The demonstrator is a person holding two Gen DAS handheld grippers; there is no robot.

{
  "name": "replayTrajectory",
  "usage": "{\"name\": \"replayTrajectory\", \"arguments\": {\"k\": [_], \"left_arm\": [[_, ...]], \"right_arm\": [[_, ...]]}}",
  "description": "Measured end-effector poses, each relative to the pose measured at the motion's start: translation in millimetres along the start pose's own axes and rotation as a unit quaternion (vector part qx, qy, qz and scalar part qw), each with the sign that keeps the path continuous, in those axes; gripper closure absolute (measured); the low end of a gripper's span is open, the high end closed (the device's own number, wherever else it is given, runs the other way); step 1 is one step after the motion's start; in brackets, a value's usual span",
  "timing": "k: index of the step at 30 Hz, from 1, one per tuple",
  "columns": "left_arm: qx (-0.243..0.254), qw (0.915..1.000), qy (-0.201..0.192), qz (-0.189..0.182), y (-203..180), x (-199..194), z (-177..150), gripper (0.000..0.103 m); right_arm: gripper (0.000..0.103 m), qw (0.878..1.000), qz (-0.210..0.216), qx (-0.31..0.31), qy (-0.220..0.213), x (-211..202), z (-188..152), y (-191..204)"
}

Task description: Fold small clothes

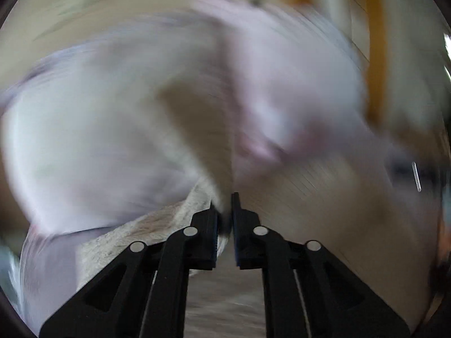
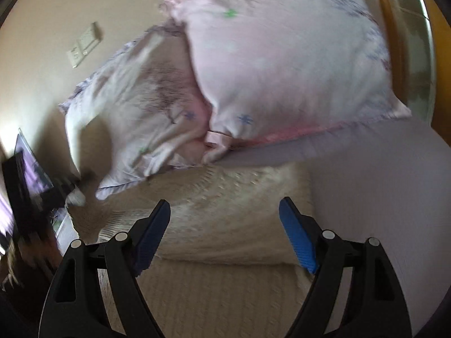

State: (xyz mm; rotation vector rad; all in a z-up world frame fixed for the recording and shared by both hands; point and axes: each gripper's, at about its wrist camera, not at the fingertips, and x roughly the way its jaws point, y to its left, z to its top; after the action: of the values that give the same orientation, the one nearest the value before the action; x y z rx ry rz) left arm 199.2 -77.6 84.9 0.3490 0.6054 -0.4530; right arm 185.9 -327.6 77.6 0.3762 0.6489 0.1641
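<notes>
A cream knitted garment (image 2: 225, 219) lies on the bed in the right wrist view, below two pillows. My right gripper (image 2: 224, 211) is open and empty, its blue pads (image 2: 296, 236) spread just above the garment. In the blurred left wrist view my left gripper (image 1: 225, 211) is shut on a fold of the cream knitted garment (image 1: 157, 225), which hangs to the left of the jaws. The left gripper also shows far left in the right wrist view (image 2: 81, 186), pinching a lifted strip of the garment.
Two pink-white patterned pillows (image 2: 282, 64) (image 2: 141, 107) lean against the beige wall. A pale lilac sheet (image 2: 380, 183) covers the bed at the right. A wall socket plate (image 2: 84, 45) is at upper left. Dark furniture (image 2: 25, 186) stands at the left edge.
</notes>
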Motion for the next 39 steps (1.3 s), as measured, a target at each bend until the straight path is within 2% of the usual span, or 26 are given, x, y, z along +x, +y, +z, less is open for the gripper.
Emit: {"name": "replayTrajectory", "arguments": {"k": [1,2,4,7,9,12,13,14,17,18,24,26,29,31,34,39], "left_arm": [[0.051,0.9984,0.022,-0.008,-32.3,9.9,-10.9,0.092],[0.071,0.9971,0.027,-0.006,-42.4,10.4,-17.9,0.092],[0.068,0.9974,0.026,-0.003,-40.0,-0.3,-30.1,0.091],[-0.027,0.9994,0.022,0.006,10.0,-36.1,-51.7,0.075],[-0.104,0.994,0.029,0.02,52.0,-68.3,-79.9,0.073],[-0.213,0.9754,0.058,0.002,98.3,-108.4,-131.4,0.066],[-0.249,0.9662,0.065,-0.011,109.1,-121.2,-149.8,0.064],[-0.296,0.9516,0.074,-0.035,120.9,-137.3,-176.2,0.064],[-0.359,0.9265,0.078,-0.083,127.7,-162.6,-215.0,0.063],[-0.367,0.9221,0.077,-0.095,126.9,-169.6,-224.6,0.062],[-0.36,0.9167,0.112,-0.131,96.7,-179.9,-256.3,0.063],[-0.355,0.919,0.109,-0.132,87.3,-184.3,-261.6,0.063],[-0.367,0.9129,0.105,-0.145,84.2,-188.0,-270.7,0.065],[-0.367,0.9123,0.11,-0.145,81.5,-189.0,-271.5,0.073],[-0.366,0.9128,0.127,-0.13,78.5,-190.2,-269.9,0.081],[-0.374,0.9067,0.154,-0.119,73.8,-193.1,-273.9,0.08]], "right_arm": [[0.022,1.0,-0.004,0.011,0.003,-3.5,-1.9,-7.2],[0.022,1.0,-0.005,0.016,0.004,-7.3,-2.9,-11.6],[0.022,1.0,-0.013,0.018,-0.001,-16.7,-5.3,-19.4],[0.022,0.999,-0.023,0.023,0.007,-25.5,-11.5,-32.2],[0.022,0.999,-0.013,0.038,0.028,-27.8,-20.7,-42.0],[0.022,0.995,0.015,0.069,0.073,-32.8,-44.9,-57.2],[0.022,0.993,0.023,0.078,0.085,-35.4,-53.6,-60.8],[0.022,0.99,0.031,0.09,0.101,-40.2,-67.0,-65.6],[0.026,0.984,0.048,0.117,0.126,-56.9,-98.8,-74.7],[0.03,0.983,0.051,0.121,0.131,-62.8,-108.3,-75.6],[0.045,0.975,0.115,0.121,0.145,-93.8,-150.4,-64.0],[0.048,0.971,0.145,0.113,0.153,-100.3,-163.3,-56.9],[0.049,0.966,0.175,0.112,0.156,-106.7,-174.6,-51.5],[0.056,0.961,0.19,0.116,0.162,-108.0,-179.5,-50.0],[0.057,0.956,0.208,0.115,0.17,-110.4,-186.1,-48.8],[0.059,0.954,0.22,0.097,0.178,-115.5,-193.3,-43.0]]}}
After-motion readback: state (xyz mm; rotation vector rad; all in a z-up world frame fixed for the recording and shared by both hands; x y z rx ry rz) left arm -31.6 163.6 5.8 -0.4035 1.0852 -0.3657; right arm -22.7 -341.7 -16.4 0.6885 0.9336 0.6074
